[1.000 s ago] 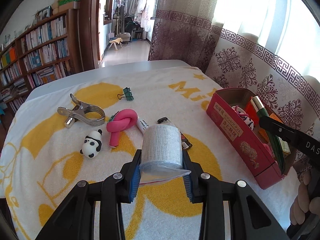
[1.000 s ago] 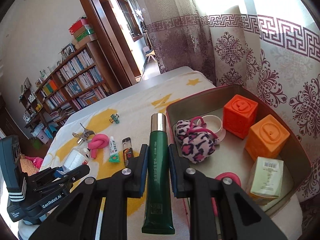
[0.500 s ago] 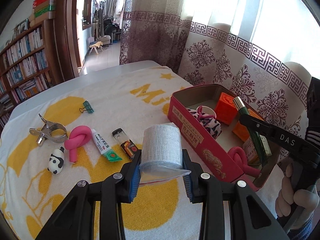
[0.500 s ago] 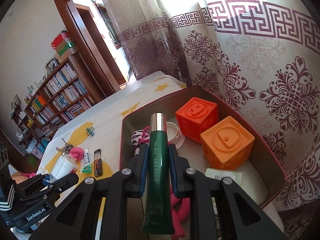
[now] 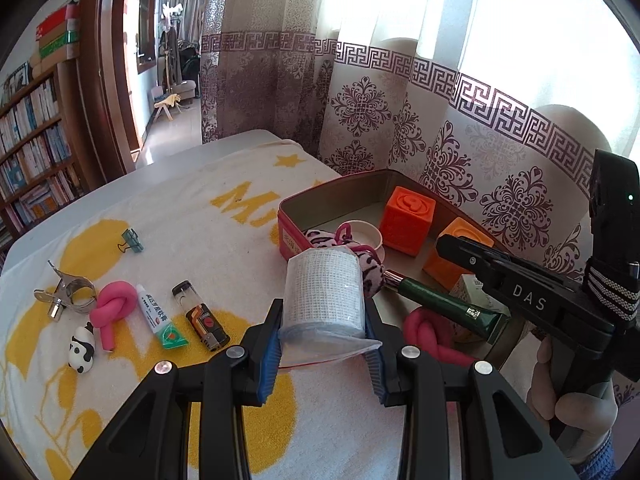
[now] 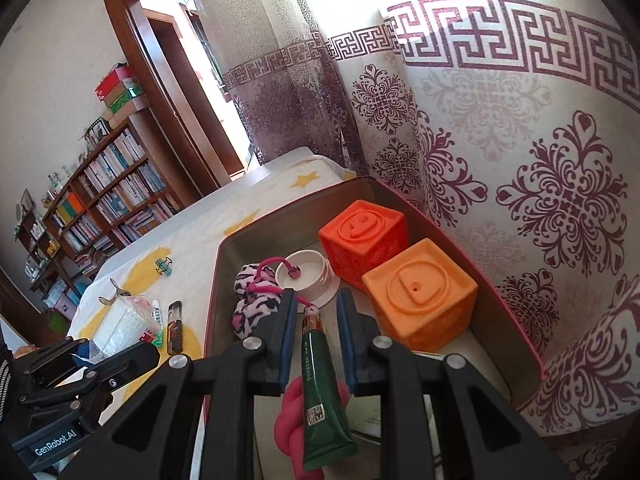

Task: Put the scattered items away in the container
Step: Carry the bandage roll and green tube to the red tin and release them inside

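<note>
My left gripper [image 5: 320, 354] is shut on a white bandage roll [image 5: 323, 292] in a plastic sleeve, held by the near left wall of the red tin [image 5: 294, 202]. My right gripper [image 6: 316, 330] is open over the tin [image 6: 224, 256]; the dark green tube [image 6: 322, 388] lies loose between its jaws, resting on a pink knot [image 6: 290, 416]. The tube also shows in the left wrist view [image 5: 444, 304]. On the towel lie a pink knot [image 5: 110, 308], panda figure [image 5: 82, 348], small white tube [image 5: 160, 318], lighter [image 5: 202, 318], metal clamp [image 5: 66, 290] and green binder clip [image 5: 132, 238].
The tin holds two orange cubes [image 6: 362, 240] [image 6: 420, 292], a leopard-print pouch [image 6: 252, 304], a white cup [image 6: 304, 274] and a small box [image 5: 474, 290]. A patterned curtain [image 6: 520, 160] hangs right behind the tin. A bookshelf [image 6: 100, 204] stands far left.
My right gripper has opened and the green tube has dropped into the tin. My left gripper has carried the bandage roll right, closer to the tin.
</note>
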Tool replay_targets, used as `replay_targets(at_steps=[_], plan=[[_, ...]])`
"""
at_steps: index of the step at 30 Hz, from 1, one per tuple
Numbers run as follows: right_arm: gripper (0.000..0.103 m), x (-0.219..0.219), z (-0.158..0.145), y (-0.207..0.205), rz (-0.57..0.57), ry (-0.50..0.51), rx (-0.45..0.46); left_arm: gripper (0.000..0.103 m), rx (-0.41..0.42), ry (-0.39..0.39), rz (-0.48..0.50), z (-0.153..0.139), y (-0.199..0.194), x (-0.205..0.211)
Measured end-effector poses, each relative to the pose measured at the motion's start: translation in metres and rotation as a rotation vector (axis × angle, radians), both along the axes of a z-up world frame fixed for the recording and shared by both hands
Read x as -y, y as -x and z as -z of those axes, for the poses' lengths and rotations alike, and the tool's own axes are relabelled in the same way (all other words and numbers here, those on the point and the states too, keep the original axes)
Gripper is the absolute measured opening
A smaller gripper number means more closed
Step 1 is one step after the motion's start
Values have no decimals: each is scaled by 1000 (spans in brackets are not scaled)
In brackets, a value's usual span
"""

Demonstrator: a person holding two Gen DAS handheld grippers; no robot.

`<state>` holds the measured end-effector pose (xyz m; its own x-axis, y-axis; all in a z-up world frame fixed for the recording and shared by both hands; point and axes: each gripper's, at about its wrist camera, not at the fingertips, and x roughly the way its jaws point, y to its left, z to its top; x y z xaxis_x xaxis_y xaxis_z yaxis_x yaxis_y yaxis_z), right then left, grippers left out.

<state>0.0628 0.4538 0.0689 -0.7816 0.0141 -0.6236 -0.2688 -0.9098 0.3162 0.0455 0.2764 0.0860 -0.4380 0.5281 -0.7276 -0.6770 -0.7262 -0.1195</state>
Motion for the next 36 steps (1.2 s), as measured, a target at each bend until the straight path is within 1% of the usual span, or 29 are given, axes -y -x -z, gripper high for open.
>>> replay_targets(at_steps=[3,6,10,13,15,16,18,19,20,22,26,31,36], plan=[[23,-5,1,-3,18,-1,-2,38,20,-19,29,-2,-2,-10],[23,-11,4,-4,32,14,5,38,22,-29,52,-4,-5,-21],[23,-15,7,-9,49,10,9,38,34,-52,78,-7,-6,-33],[23,-15,7,-11,53,6,5,38,59,-83,94,-7,-4,-43],[23,-12,6,-12,61,-22,7,38,86,-105,99,-6,-1,-47],[23,-10,5,-13,66,-39,9,42,103,-115,99,-5,1,-49],[23,-10,4,-14,70,-47,10,54,138,-131,84,-3,5,-49],[23,-12,4,-14,74,-41,10,68,149,-139,71,-3,7,-47],[23,-14,4,-16,81,-33,9,73,152,-156,58,-3,8,-44],[23,-18,5,-17,98,-14,8,73,152,-176,37,-3,12,-38],[23,-19,6,-16,104,6,9,73,153,-177,4,-2,18,-28],[23,-8,4,-13,81,-5,8,73,111,-134,-25,1,19,-22],[23,-1,4,-10,65,3,12,73,96,-100,-33,5,19,-16]])
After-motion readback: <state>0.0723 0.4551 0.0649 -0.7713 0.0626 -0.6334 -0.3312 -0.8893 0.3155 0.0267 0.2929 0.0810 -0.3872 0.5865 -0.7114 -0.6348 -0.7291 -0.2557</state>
